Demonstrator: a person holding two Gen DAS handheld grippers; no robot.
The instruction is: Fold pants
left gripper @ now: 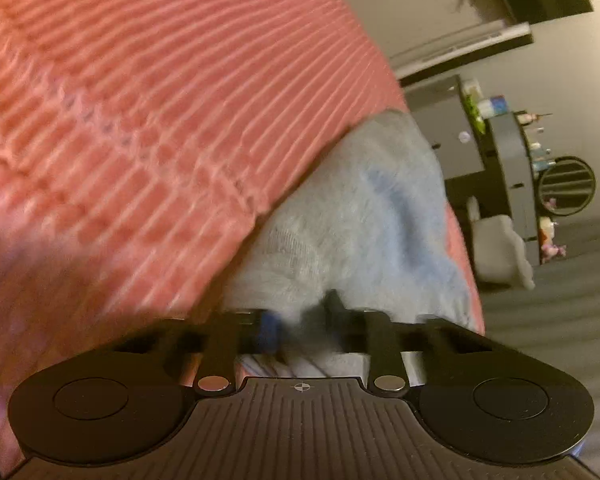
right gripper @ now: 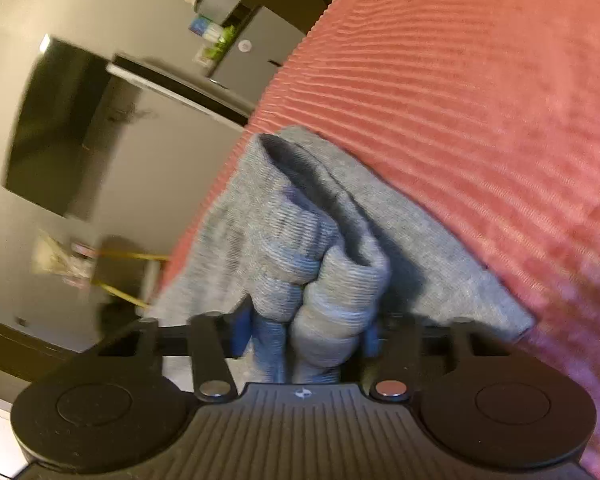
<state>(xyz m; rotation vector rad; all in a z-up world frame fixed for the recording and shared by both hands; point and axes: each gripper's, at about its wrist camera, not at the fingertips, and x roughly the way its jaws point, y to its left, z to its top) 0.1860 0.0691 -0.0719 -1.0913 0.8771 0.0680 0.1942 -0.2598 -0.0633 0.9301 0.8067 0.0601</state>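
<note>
Left gripper (left gripper: 300, 322): jaws drawn close, pinching a thin fold of the grey knit pants (left gripper: 340, 224). The blue pad on one finger (left gripper: 270, 330) and the black finger opposite both press into the cloth. The picture is motion-blurred, so the exact contact edge is soft.

Right gripper (right gripper: 306, 332): jaws part way in, clamped on a thick bunched roll of the same grey knit pants (right gripper: 300, 240). Blue pads (right gripper: 242, 330) sit on both sides of the bunch, and the fabric bulges out between and above them. It is a wider bite than the left.

The pants lie on a salmon-pink ribbed bedspread (left gripper: 140, 100), at its edge, near both grippers. In the right wrist view the cloth is heaped into several folds with a deep crease running away from the gripper, and a flat flap spreads right onto the bedspread (right gripper: 480, 100). In the left wrist view the visible part is flatter, with a bluish shadowed wrinkle across it.

Both views are tilted. Background: a dark flat wall-mounted screen (right gripper: 56, 128), grey cabinets with small items on top (left gripper: 456, 132), a round dark vent-like thing (left gripper: 566, 186) and a pale soft lump on the grey floor (left gripper: 500, 252). Yellow cords (right gripper: 132, 258) show low in the right wrist view.
</note>
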